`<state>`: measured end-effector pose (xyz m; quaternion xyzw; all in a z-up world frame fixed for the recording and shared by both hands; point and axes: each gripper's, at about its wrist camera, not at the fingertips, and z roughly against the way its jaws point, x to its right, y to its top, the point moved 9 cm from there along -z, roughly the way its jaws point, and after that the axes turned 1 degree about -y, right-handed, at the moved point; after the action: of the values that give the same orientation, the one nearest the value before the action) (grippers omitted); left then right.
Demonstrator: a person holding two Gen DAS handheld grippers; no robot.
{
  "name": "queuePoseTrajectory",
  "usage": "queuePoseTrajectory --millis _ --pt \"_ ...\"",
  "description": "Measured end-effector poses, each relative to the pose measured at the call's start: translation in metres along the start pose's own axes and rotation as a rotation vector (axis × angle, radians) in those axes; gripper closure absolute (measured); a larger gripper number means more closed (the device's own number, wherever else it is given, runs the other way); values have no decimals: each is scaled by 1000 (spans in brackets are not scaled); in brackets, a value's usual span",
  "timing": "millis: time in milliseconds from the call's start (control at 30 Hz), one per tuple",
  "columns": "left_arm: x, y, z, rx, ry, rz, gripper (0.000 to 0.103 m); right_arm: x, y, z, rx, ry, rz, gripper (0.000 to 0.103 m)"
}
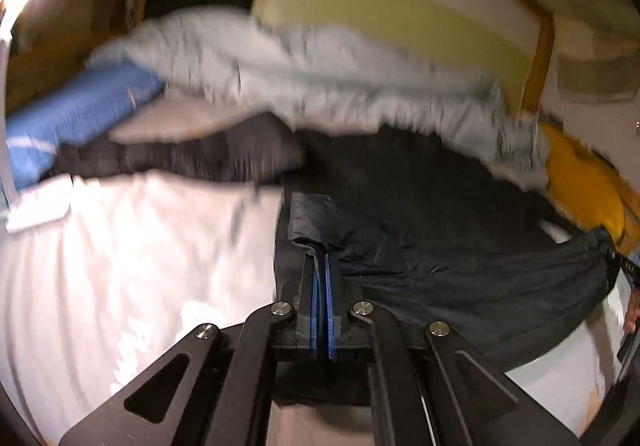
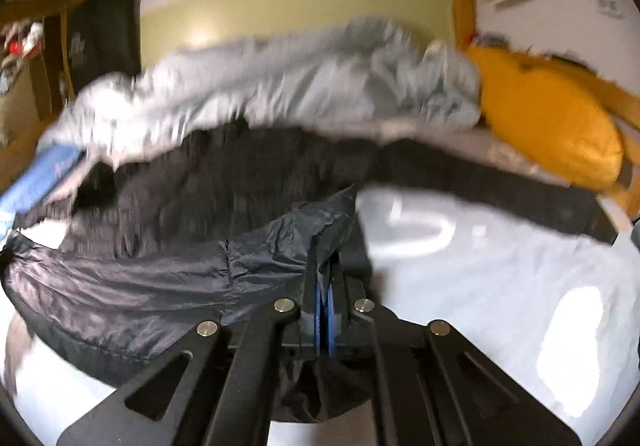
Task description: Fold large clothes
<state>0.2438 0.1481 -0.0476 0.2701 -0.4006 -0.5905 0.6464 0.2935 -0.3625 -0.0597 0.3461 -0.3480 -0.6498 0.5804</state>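
Note:
A large dark navy jacket (image 1: pixel 460 278) of thin shiny fabric lies across a white bed sheet (image 1: pixel 140 266). My left gripper (image 1: pixel 322 258) is shut on a bunched corner of it, and the cloth stretches off to the right from the blue pads. In the right wrist view the same dark jacket (image 2: pixel 140 270) runs off to the left, and my right gripper (image 2: pixel 325 266) is shut on another pinched edge of it. The hem between the two grips hangs taut above the bed.
A crumpled pale grey blanket (image 2: pixel 288 85) lies along the far side of the bed. A yellow pillow (image 2: pixel 548 121) sits at the right, a blue cloth (image 1: pixel 76 113) at the left. A hand (image 1: pixel 632 306) shows at the right edge. White sheet (image 2: pixel 500 278) spreads to the right.

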Motion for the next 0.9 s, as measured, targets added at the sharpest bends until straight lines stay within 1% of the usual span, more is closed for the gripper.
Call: queuePoseTrajectory --millis 33,67,100,167,233,267,300,367,500,533,567,600,633,667,700,733,767,800,867,900 --pt "2 7 -3 11 19 -17 99 0 4 -3 4 -14 9 102" --pt "2 9 -9 1 32 -32 99 -2 3 -11 -13 -27 32 101" --pt "2 7 -20 -24 59 -51 99 -4 -3 -24 -55 -39 50 101" --pt "1 -6 -41 -90 98 -73 99 -4 -21 -47 -144 -60 53 101" --pt "-5 -28 -69 -184 152 -98 99 -3 -44 -70 -247 -72 59 101" --pt "-7 -39 -79 -227 163 -105 99 -1 -51 -75 -270 -82 63 100" --pt "-10 -47 -86 -260 166 -104 99 0 -56 -77 -283 -88 67 100" --pt "-14 -56 -91 -298 167 -99 99 2 -58 -77 -294 -85 65 99" --pt "-13 -59 -85 -290 187 -115 98 6 -60 -76 -298 -83 47 98" --pt "-14 -59 -85 -284 193 -118 98 6 -58 -76 -295 -86 42 95" --pt "-14 -57 -82 -269 197 -113 95 8 -56 -72 -281 -97 32 90" --pt "-13 -53 -79 -257 202 -108 89 9 -51 -69 -267 -104 22 86" --pt "-12 -48 -71 -230 211 -107 83 10 -46 -64 -247 -117 13 75" --pt "-10 -42 -66 -207 211 -110 65 9 -39 -55 -217 -115 7 62" --pt "-7 -36 -56 -166 210 -122 41 5 -31 -45 -178 -102 5 54" --pt "-2 -28 -42 -103 220 -139 31 2 -26 -36 -145 -90 7 39" --pt "1 -22 -34 -66 232 -148 19 -3 -19 -23 -99 -72 13 28" --pt "7 -17 -20 -23 233 -161 18 -9 -14 -10 -56 -56 25 24" --pt "19 -15 -6 -1 200 -171 18 -19 -8 10 -5 -36 49 12" --pt "25 -16 2 9 184 -169 18 -23 -6 18 12 -27 56 9"
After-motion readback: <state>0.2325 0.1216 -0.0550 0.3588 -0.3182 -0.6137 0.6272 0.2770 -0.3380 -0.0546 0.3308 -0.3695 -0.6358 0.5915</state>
